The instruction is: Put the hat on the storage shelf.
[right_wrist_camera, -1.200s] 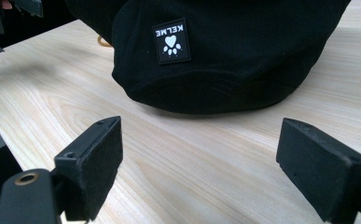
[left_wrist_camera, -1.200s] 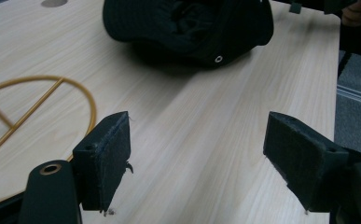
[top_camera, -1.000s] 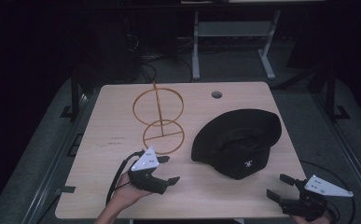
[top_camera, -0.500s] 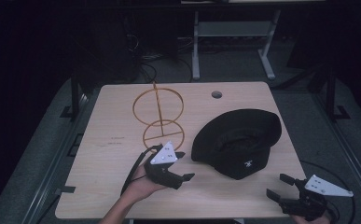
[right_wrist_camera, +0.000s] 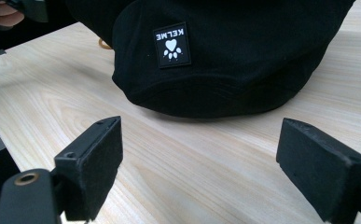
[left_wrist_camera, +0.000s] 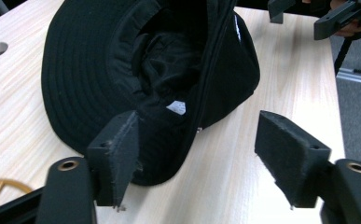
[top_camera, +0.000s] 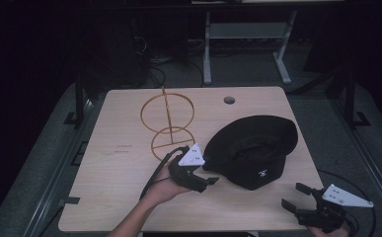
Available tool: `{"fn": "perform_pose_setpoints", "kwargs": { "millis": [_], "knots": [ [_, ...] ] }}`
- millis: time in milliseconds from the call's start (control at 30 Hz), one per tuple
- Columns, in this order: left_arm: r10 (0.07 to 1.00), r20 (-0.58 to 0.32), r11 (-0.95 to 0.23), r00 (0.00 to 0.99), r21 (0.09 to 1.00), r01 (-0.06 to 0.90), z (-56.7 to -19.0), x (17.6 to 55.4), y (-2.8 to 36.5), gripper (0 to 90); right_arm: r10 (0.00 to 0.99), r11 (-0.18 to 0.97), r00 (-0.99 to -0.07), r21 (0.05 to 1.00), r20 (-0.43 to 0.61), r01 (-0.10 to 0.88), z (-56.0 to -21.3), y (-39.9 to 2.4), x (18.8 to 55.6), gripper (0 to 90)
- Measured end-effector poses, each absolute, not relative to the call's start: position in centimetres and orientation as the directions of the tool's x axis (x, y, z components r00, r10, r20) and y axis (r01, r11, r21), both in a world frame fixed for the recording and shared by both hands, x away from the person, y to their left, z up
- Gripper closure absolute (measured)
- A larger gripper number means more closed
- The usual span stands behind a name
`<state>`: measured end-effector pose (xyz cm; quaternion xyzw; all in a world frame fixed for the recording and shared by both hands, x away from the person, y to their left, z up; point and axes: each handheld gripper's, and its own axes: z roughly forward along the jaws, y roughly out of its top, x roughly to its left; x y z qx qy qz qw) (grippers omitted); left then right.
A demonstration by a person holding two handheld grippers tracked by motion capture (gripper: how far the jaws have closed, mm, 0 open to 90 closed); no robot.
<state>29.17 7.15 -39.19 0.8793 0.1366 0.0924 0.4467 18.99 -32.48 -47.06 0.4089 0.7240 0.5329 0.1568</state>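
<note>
Hat (top_camera: pixel 252 150) brim edge behind left gripper (top_camera: pixel 206 180)

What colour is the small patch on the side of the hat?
The patch on the hat is black with a white paw print and white letters; it shows best in the right gripper view.

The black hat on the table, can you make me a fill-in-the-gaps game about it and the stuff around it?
1. The black hat lies upside down on the wooden ____.
2. The gold wire stand has two ____ on one pole.
3. The left gripper has jaws that are ____, with the hat's brim between them.
4. The white mark on the hat's patch is a ____ print.

Missing words: table; rings; open; paw
</note>
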Motion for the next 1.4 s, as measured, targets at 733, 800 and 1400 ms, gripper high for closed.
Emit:
{"fn": "perform_pose_setpoints", "kwargs": {
  "millis": [733, 800, 1400],
  "knots": [
    [0.236, 0.058, -0.598, 0.97, 0.796, 0.098, -40.6, 30.1, 4.0, 83.6, 0.766, 0.053, -0.601, 0.909, 0.229, 0.414, -46.9, -32.4, 19.9, 14.1],
    [0.211, 0.05, -0.582, 0.976, 0.809, 0.084, -40.5, 29.8, 3.8, 85.9, 0.763, 0.016, -0.593, 0.911, 0.255, 0.413, -46.8, -32.6, 20.1, 14.1],
    [0.172, -0.066, -0.439, 0.983, 0.888, 0.136, -39.3, 29.3, 5.6, 86.8, 0.731, -0.101, -0.574, 0.89, 0.369, 0.444, -47.0, -31.4, 23.1, 14.1]
  ]
}}
